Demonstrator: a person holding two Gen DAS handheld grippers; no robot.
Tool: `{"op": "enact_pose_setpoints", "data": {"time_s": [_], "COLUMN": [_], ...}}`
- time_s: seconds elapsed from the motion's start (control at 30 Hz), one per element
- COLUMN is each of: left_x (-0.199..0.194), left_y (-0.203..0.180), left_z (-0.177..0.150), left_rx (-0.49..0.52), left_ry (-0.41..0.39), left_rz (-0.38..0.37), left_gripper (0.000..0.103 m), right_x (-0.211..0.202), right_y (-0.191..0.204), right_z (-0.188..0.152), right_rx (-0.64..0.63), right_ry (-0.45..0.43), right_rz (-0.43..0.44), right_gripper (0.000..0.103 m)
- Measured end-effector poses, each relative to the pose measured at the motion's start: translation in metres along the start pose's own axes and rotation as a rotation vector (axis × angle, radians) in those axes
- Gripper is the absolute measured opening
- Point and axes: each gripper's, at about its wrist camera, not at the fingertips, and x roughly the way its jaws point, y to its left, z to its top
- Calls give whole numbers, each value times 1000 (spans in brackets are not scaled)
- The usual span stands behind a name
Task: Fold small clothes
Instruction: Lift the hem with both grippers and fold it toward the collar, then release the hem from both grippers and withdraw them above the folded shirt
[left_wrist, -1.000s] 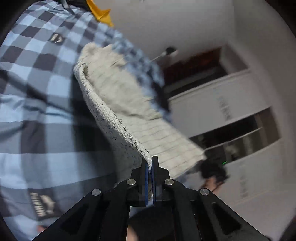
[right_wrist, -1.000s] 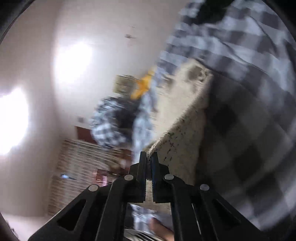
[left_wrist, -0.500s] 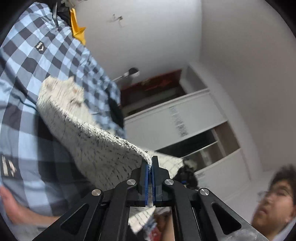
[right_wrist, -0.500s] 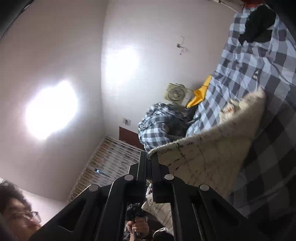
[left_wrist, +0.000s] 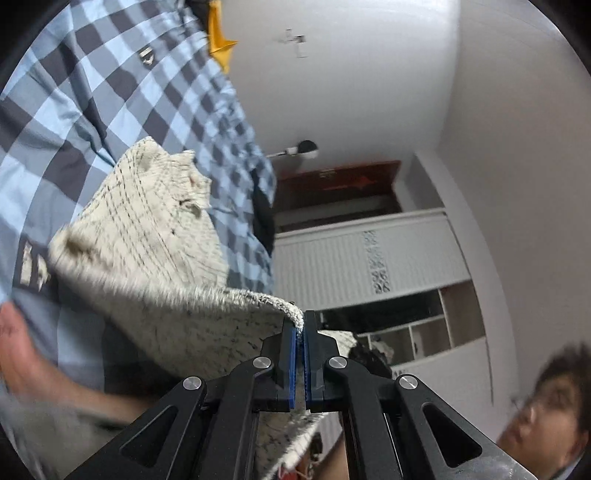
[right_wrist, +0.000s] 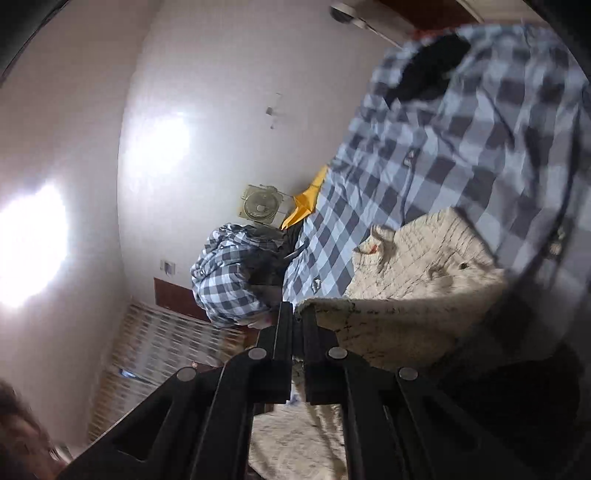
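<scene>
Two clenched grippers, left gripper (left_wrist: 299, 325) and right gripper (right_wrist: 295, 314), still pinch the cream garment (left_wrist: 155, 236), now lifted higher.

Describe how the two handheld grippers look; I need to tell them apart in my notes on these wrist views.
Both are matte black, each with angular linkage arms carrying round silver rivets and triangular cut-outs. The left gripper has blue pads lining its flat fingers. The right gripper looks the same build, its pads too dark to tell their colour.

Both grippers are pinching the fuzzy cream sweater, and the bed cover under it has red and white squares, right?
Not quite. The bed cover has blue and dark grey squares, not red and white; the left wrist view shows it. The left gripper and right gripper are indeed both pinching the cream sweater.
</scene>
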Motion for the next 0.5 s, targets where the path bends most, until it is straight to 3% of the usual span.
{"op": "enact_pose_setpoints", "data": {"time_s": [0.1, 0.17, 0.2, 0.23, 0.33, 0.4, 0.43, 0.47, 0.5], "left_x": [25, 49, 61, 77, 126, 153, 164, 172, 179], "left_y": [9, 19, 26, 38, 92, 129, 138, 138, 135], "left_z": [55, 113, 142, 179, 262, 289, 294, 296, 299], "left_rx": [-17, -6, -12, -7, 33, 31, 73, 147, 253], "left_ry": [-29, -62, -94, -128, -86, 19, 42, 31, 3], "left_rz": [60, 172, 251, 381, 669, 941, 1028, 1096, 1160], "left_gripper": [2, 2, 2, 2, 3, 4, 4, 4, 4], "right_x": [38, 66, 88, 99, 162, 219, 240, 255, 255], "right_y": [-5, -9, -15, -20, -55, -102, -128, -156, -171], "right_z": [37, 75, 100, 118, 182, 221, 231, 237, 236], "right_rx": [18, 13, 28, 44, 67, 103, 144, 204, 252], "right_ry": [-3, -24, -34, -30, -35, 27, 78, 116, 104], "right_rz": [-5, -66, -104, -125, -306, -398, -441, -538, -631], "right_gripper": [1, 1, 1, 1, 4, 7, 11, 11, 15]}}
